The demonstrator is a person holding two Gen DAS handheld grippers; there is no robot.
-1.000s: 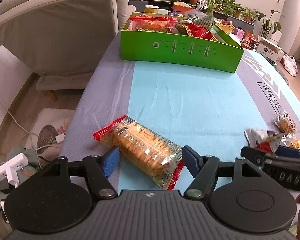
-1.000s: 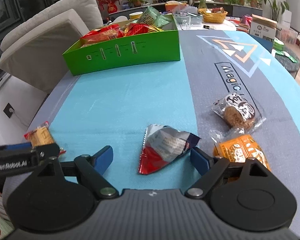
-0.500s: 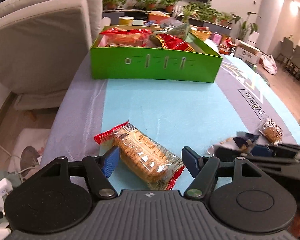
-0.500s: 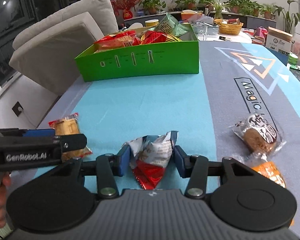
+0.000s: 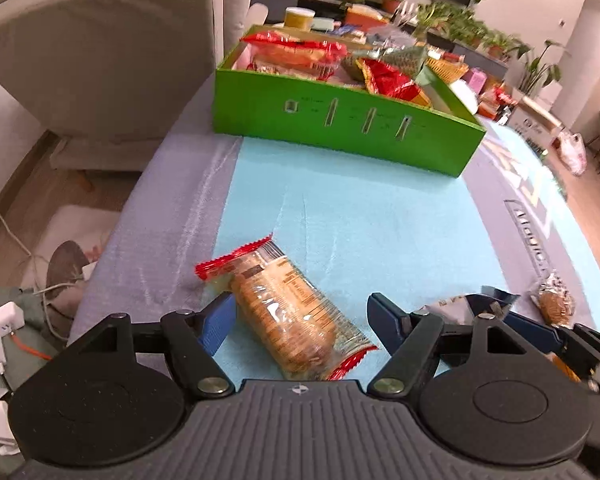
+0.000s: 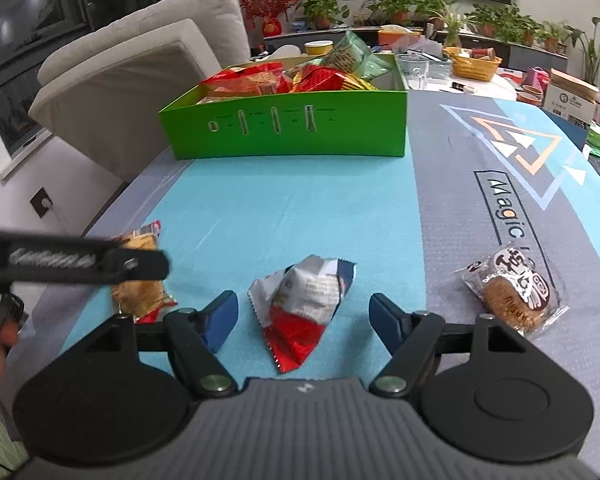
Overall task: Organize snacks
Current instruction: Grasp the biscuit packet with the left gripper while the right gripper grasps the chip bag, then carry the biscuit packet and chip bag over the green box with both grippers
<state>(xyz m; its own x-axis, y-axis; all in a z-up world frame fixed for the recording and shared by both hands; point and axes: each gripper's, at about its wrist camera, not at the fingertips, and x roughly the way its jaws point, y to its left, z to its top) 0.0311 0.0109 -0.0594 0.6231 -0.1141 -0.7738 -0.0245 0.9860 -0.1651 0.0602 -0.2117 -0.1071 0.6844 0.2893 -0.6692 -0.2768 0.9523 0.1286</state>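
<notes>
green box [image 6: 288,128] beyond, cookie packet [image 6: 514,298] beside

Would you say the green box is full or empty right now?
Full: snack packets pile above the rim of the green box.

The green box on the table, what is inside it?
The green box holds a heap of snack packets, red, gold and green ones on top, rising above its rim. What lies below them and the box floor is covered.
</notes>
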